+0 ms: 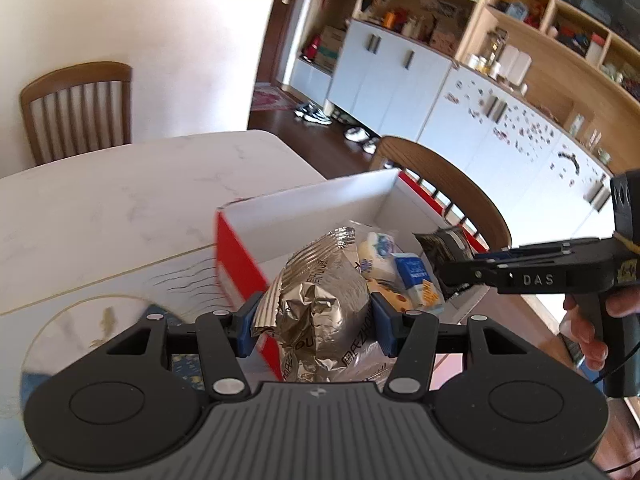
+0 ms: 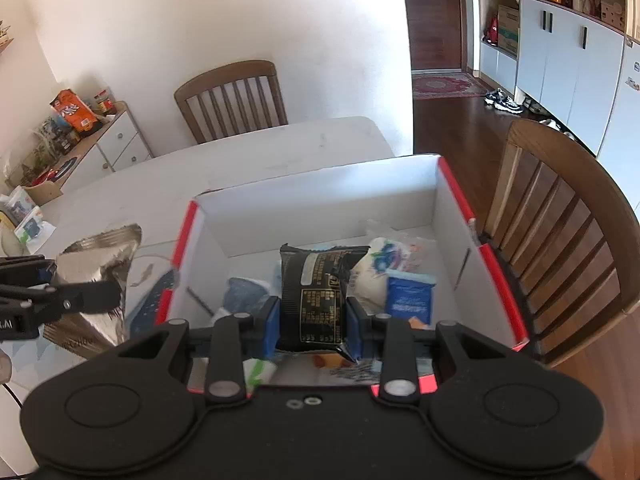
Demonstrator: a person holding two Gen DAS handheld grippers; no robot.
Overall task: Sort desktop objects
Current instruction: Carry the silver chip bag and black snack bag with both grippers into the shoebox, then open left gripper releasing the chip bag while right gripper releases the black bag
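My left gripper [image 1: 314, 330] is shut on a crumpled silver foil snack bag [image 1: 320, 308] and holds it over the near left edge of a red box with white inside [image 1: 320, 208]. My right gripper [image 2: 312, 322] is shut on a black snack packet [image 2: 314, 296] and holds it above the box [image 2: 320, 200]. Inside the box lie a white-and-blue packet [image 2: 390, 256] and a blue packet [image 2: 408, 296]. The right gripper also shows in the left wrist view [image 1: 452, 264], with the black packet [image 1: 444, 242]. The left gripper and silver bag [image 2: 100, 264] show in the right wrist view.
The box stands on a white marble table [image 1: 120, 200]. A wooden chair [image 2: 560, 240] stands right of the box, another chair [image 2: 232, 100] at the table's far side. A blue patterned mat [image 2: 152, 304] lies left of the box. Cabinets and shelves [image 1: 480, 80] line the far wall.
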